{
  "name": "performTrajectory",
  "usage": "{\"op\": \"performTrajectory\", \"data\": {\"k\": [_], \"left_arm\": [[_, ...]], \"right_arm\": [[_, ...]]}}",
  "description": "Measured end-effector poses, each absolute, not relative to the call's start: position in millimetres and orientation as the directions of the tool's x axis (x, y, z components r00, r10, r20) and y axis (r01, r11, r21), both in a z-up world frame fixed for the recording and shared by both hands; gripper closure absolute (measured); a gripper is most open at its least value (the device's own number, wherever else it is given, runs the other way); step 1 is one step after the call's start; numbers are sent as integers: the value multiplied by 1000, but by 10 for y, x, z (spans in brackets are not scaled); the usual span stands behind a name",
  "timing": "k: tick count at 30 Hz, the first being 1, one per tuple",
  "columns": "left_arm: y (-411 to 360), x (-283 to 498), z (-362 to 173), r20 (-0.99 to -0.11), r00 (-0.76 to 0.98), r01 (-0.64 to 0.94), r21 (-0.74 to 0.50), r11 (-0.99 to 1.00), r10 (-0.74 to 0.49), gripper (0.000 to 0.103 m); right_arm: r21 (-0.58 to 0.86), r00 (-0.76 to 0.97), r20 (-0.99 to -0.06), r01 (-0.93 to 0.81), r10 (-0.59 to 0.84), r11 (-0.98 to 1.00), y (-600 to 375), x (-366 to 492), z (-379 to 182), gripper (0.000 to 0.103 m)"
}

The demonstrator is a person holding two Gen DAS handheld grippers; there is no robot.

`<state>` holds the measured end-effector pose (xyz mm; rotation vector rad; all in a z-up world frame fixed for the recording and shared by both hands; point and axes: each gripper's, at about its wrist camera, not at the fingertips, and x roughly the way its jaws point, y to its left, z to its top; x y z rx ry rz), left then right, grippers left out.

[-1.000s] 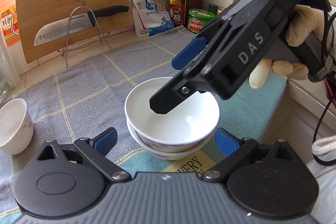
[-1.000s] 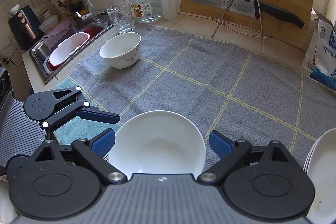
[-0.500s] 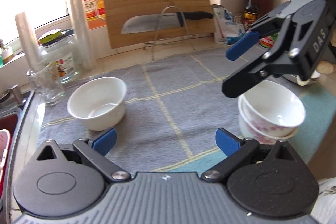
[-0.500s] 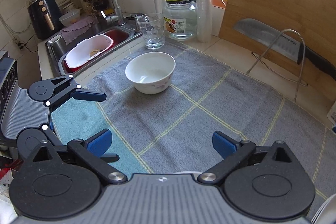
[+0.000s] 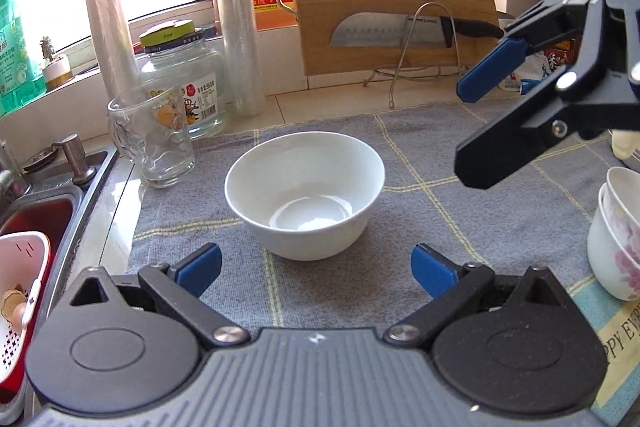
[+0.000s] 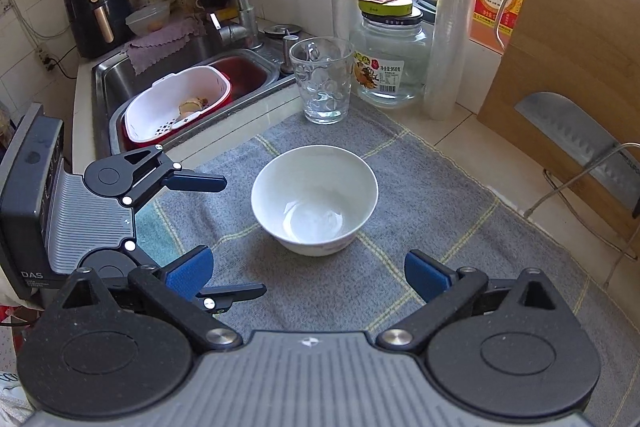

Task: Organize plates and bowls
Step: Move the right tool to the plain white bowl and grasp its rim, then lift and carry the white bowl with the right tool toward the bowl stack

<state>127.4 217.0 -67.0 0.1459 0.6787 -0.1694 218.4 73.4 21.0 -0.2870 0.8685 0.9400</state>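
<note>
A white bowl stands upright and empty on the grey checked cloth, just ahead of the left tongs, centred between their wide-spread blue tips and touching neither. The right tongs, also spread wide, face the same bowl from another side. Off to the right of the left tongs, 2 nested white bowls with a pink flower pattern stand upright, cut by the frame edge.

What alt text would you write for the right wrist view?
A lone white bowl sits upright on a grey checked towel, ahead of the open right hand-held gripper. The left hand-held gripper, also open, reaches in from the left; a drinking glass stands behind.
</note>
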Motion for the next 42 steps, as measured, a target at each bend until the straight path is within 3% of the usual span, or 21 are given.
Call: {"op": "performTrajectory", "data": {"k": [19, 42], "left_arm": [[2266, 1557, -837, -624, 770, 217, 55, 975, -137, 3], [2278, 1609, -816, -586, 793, 233, 36, 972, -168, 11]], "right_arm": [[206, 222, -788, -784, 574, 586, 1170, 2756, -123, 1], [286, 148, -790, -770, 595, 571, 1348, 3063, -288, 21]]}}
